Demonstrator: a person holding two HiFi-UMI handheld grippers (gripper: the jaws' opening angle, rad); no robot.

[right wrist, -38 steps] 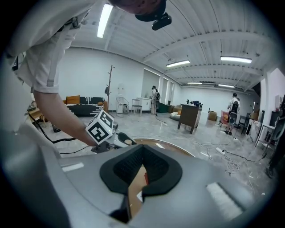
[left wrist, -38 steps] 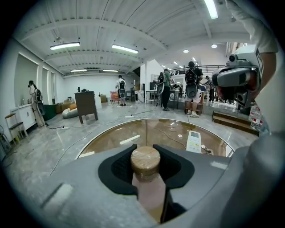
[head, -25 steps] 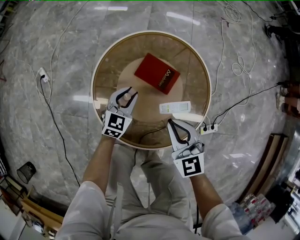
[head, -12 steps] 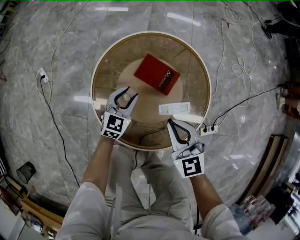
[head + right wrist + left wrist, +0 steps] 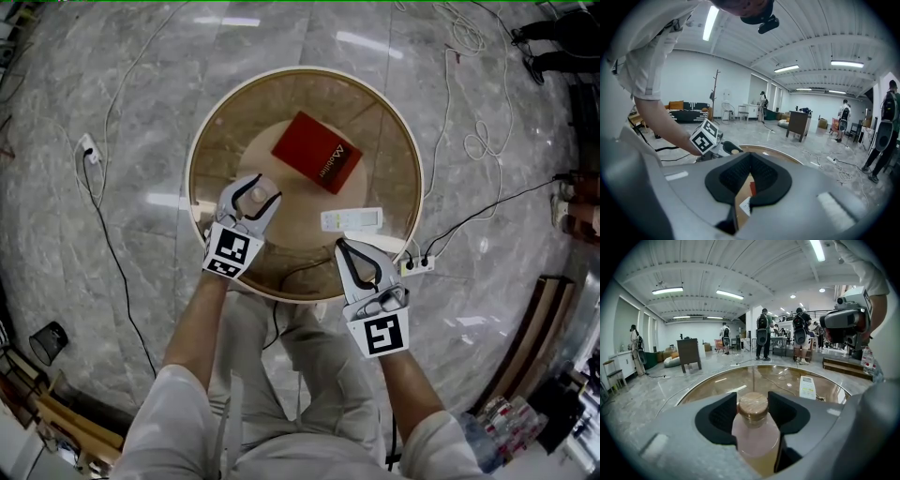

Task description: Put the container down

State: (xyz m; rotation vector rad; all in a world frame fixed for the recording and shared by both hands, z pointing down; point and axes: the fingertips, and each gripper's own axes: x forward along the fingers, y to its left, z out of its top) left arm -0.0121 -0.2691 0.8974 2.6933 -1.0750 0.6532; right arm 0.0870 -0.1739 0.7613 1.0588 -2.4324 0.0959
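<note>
Left of frame centre, on the round brown glass table (image 5: 199, 141): the left gripper (image 5: 254, 191) has just been opening its jaws, which now stand apart around the small clear cork-capped bottle of pale liquid (image 5: 262, 199). The bottle is upright, so release appears complete. The right gripper (image 5: 341, 247), lower right, is closed and empty.

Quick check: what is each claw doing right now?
Left claw: open, jaws just opened, bottle standing between them, not gripped.
Right claw: shut, holding nothing.
</note>
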